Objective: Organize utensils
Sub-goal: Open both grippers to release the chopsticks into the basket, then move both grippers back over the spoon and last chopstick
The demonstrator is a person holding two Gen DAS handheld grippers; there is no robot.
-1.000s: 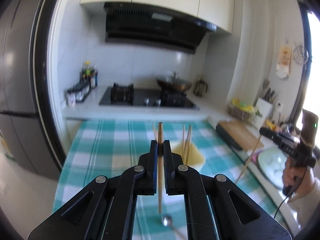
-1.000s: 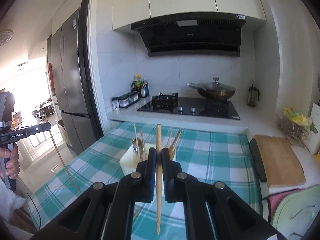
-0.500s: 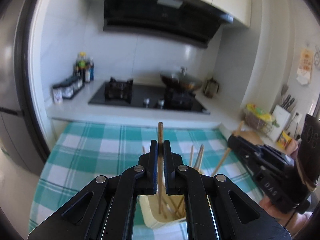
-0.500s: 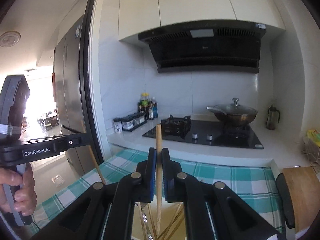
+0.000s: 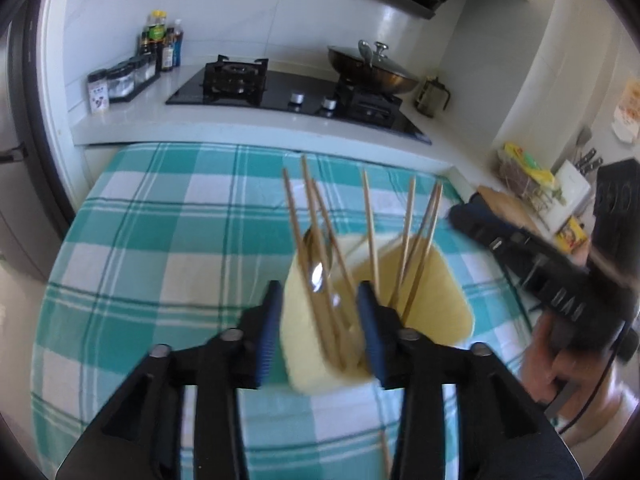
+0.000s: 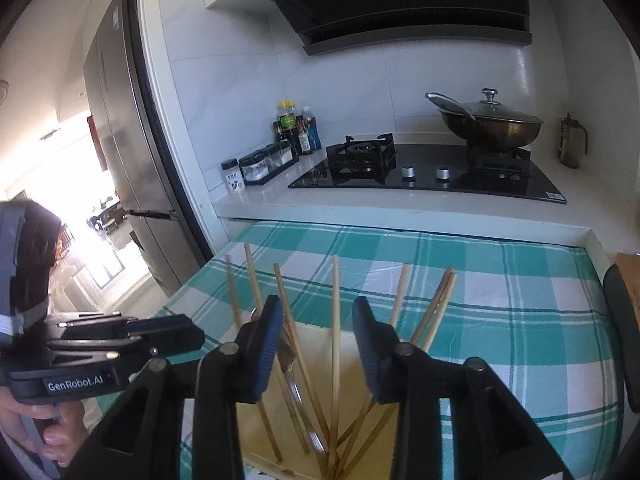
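Hovering above a pale yellow holder on the teal checked cloth, both grippers stand with jaws spread wide and nothing between the pads. The left gripper frames the holder's near wall in its own view. The right gripper looks down into the holder from the opposite side. Each tool shows in the other's camera: the right one, blurred, at the right edge of the left view, and the left one at the left edge of the right view, both gripped by a hand.

Chopsticks stand inside the holder, leaning outward in a fan; about 7 can be counted. A metal spoon stands among them, bowl up, toward the left side. 1 more stick lies on the cloth below the holder, between the left gripper's arms.

Behind the table sit a black hob, a lidded wok, and sauce bottles.
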